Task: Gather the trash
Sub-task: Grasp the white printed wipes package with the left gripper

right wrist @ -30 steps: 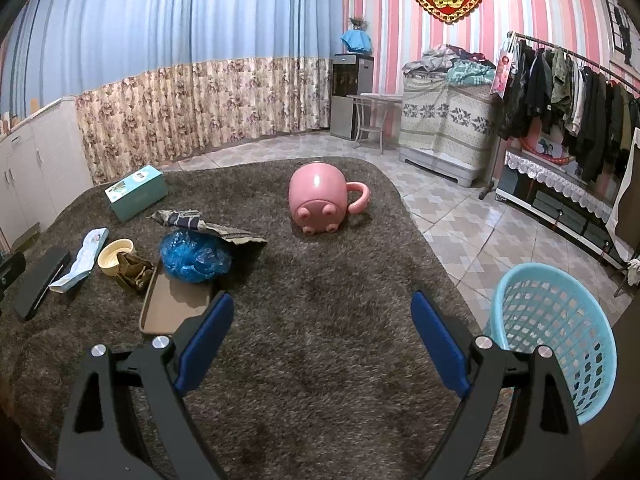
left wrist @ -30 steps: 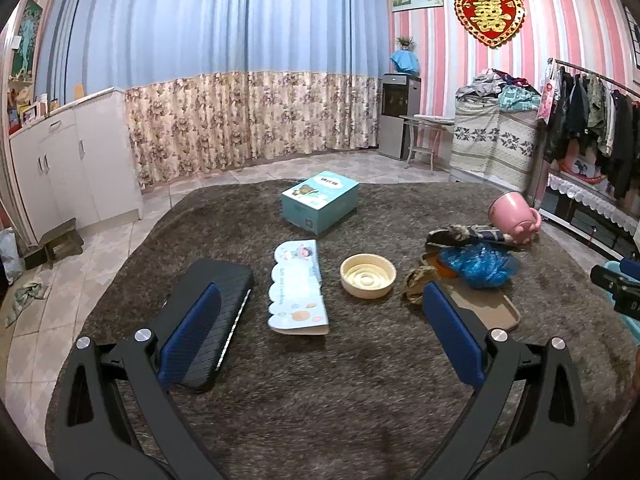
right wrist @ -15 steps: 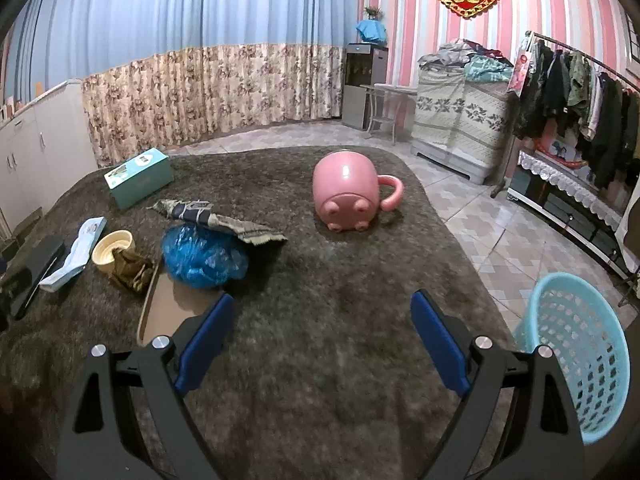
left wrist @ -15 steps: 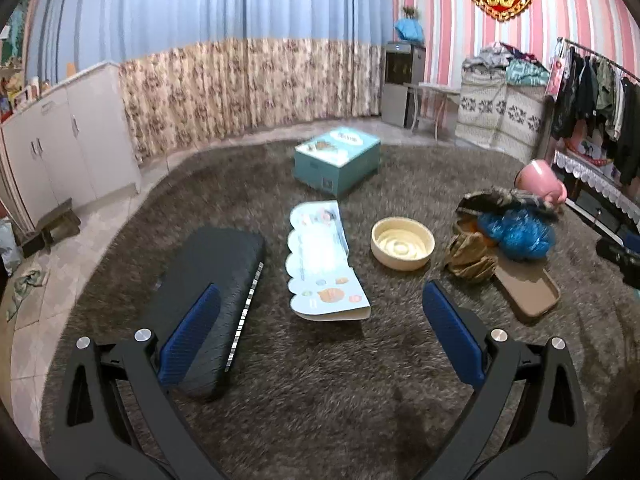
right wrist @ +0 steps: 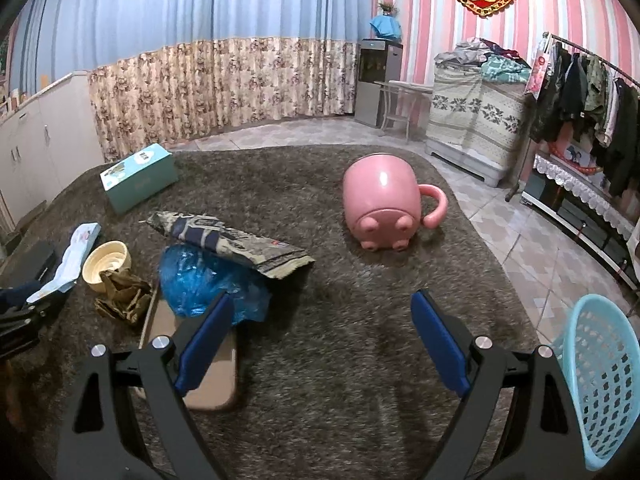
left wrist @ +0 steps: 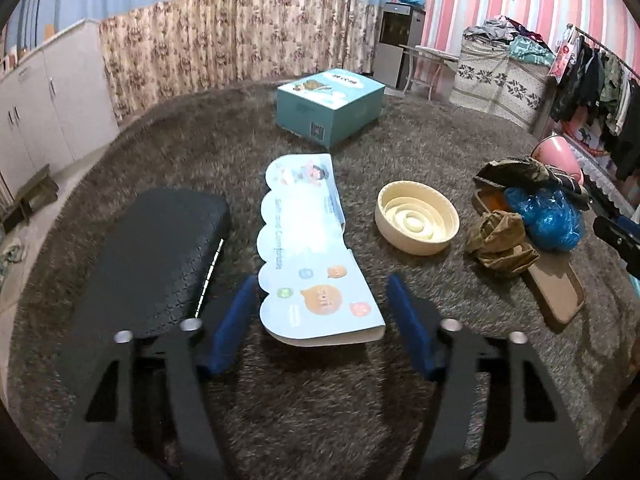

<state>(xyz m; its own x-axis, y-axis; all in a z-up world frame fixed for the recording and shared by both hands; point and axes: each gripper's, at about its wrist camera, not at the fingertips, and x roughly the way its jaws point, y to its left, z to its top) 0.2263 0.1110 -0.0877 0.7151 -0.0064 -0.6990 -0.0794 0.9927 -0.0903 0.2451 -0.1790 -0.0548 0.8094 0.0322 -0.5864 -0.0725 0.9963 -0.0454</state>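
A flat light-blue scalloped package (left wrist: 312,248) lies on the brown rug, its near end between the fingers of my open left gripper (left wrist: 322,320), which do not touch it. It also shows far left in the right wrist view (right wrist: 76,254). A crumpled blue plastic bag (right wrist: 204,284), a brown crumpled wrapper (right wrist: 124,296) and a folded dark paper bag (right wrist: 232,244) lie together; the blue bag also shows in the left wrist view (left wrist: 546,216). My right gripper (right wrist: 320,336) is open and empty over bare rug, just right of the blue bag. A light-blue mesh basket (right wrist: 604,380) stands at the right.
A black case (left wrist: 156,256) lies left of the package. A cream bowl (left wrist: 416,218), a teal box (left wrist: 330,106) and a tan tray (right wrist: 200,360) sit on the rug (right wrist: 340,360). A pink pig mug (right wrist: 384,212) lies on its side. Tiled floor surrounds the rug.
My left gripper moved forward and down to the scalloped package and its fingers narrowed around its near end. My right gripper moved forward and left toward the blue bag.
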